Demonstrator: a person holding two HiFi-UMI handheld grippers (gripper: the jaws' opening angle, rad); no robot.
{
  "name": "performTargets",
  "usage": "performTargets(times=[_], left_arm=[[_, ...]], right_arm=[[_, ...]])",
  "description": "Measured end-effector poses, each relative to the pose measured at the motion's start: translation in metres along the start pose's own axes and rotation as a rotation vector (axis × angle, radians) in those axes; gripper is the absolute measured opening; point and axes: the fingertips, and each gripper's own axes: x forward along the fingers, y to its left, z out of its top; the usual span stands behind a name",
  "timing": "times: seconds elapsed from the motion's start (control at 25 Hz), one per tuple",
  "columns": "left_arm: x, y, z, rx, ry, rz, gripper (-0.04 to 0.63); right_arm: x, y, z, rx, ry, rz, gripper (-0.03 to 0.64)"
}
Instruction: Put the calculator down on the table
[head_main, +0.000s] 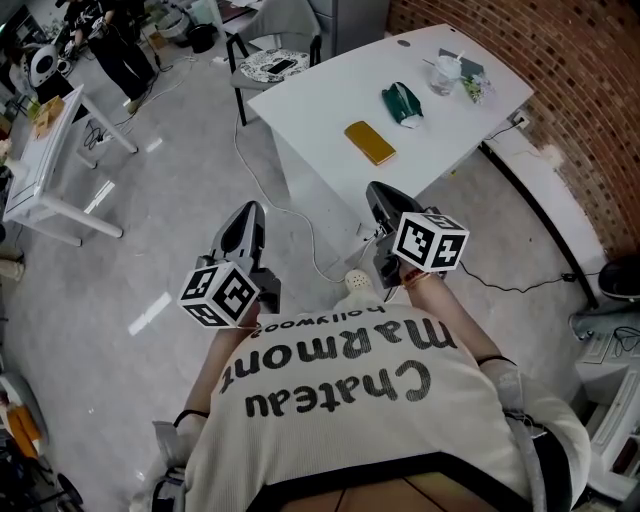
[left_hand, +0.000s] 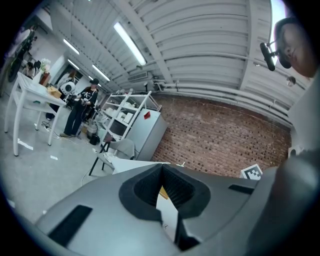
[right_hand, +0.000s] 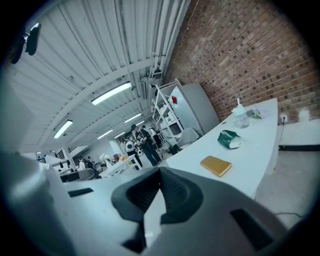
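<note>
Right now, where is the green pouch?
In the head view, upper right, the green pouch lies on the white table, between the flat yellow case and the cup.

In the upper right of the frame the brick wall (head_main: 560, 60) is looking rough and matt, and the white table (head_main: 330, 90) beside it is showing a smooth top. The grey floor (head_main: 170, 210) is shining glossy, the shirt (head_main: 380, 410) is looking like soft cloth, and the left gripper (head_main: 250, 212) and right gripper (head_main: 378, 192) are showing matt plastic shells.
</note>
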Motion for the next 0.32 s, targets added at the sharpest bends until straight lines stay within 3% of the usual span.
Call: performTargets(times=[0.32], left_arm=[[0.0081,-0.0015,-0.0035,-0.01,0.005,0.001,0.002]], right_arm=[[0.0034,-0.0062,0.0027,-0.007,0.01,-0.006,0.003]])
